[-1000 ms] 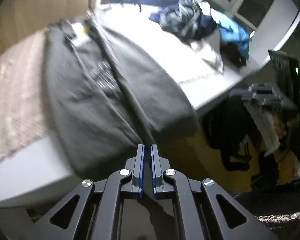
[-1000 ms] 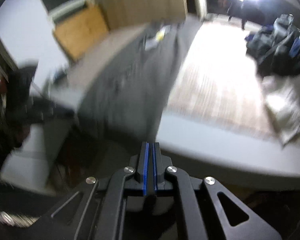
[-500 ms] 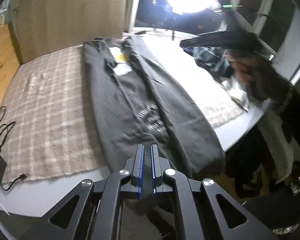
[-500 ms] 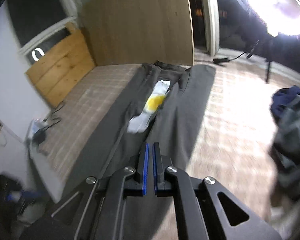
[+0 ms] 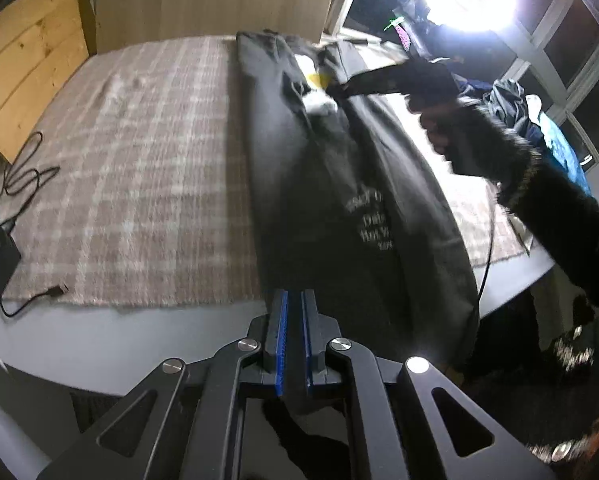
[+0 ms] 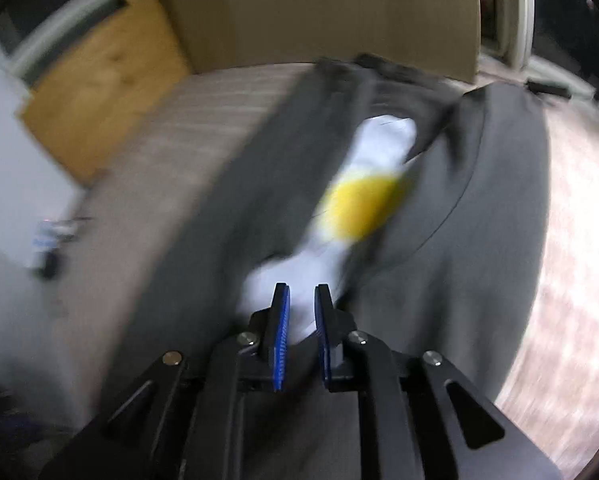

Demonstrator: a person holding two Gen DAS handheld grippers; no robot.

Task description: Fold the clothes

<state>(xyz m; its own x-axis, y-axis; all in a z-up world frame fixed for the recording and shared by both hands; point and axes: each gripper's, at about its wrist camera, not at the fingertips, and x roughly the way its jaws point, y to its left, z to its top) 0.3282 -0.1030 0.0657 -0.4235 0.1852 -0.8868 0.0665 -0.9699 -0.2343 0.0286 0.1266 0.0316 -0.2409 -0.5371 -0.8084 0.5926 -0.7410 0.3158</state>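
My right tongs point(image 6: 301, 300), slightly spread, hover over the dark trousers' point(image 5: 323, 184) white-yellow patch point(image 6: 363, 200); my left tongs point(image 5: 293, 304) nearly pressed together, empty.

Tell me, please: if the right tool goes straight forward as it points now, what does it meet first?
Probably the white and yellow cloth lying on the dark garment; the right tool points straight at it.

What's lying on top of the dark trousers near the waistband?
A white and yellow cloth lies on the dark trousers, with the right gripper just before it. Whatever sits beneath the cloth is covered.
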